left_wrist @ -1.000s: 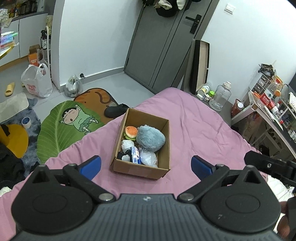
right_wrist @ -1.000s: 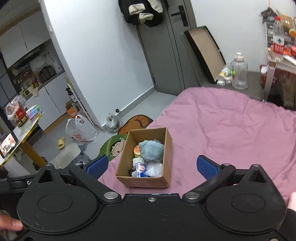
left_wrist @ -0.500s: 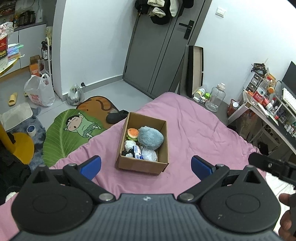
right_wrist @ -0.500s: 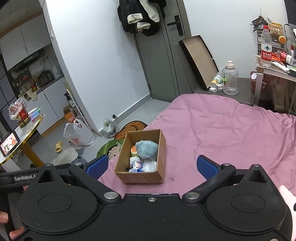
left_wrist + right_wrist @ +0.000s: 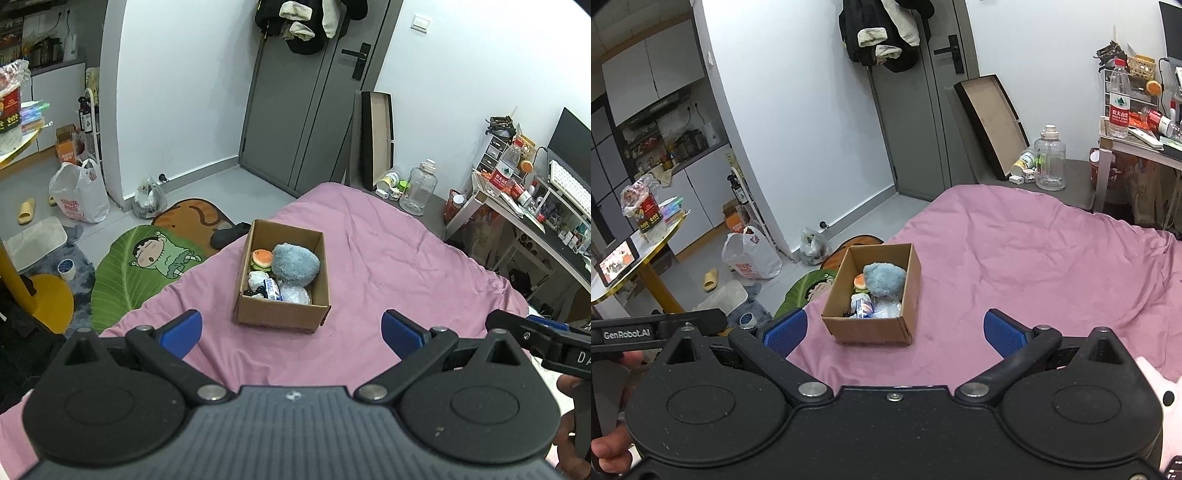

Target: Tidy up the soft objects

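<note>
Both grippers hung with fingers spread wide, nothing between them: the left gripper (image 5: 291, 328) low in its frame, the right gripper (image 5: 894, 328) likewise. At the left of the left wrist view lay a green leaf-shaped rug (image 5: 136, 266) on the floor. Centre frame, a cardboard box (image 5: 280, 314) sat on the pink bedspread (image 5: 406, 266), holding a burger toy (image 5: 261, 257), a blue-grey plush (image 5: 295, 264) and a clear bag (image 5: 294, 294). At the right edge stood a cluttered desk (image 5: 535, 218).
</note>
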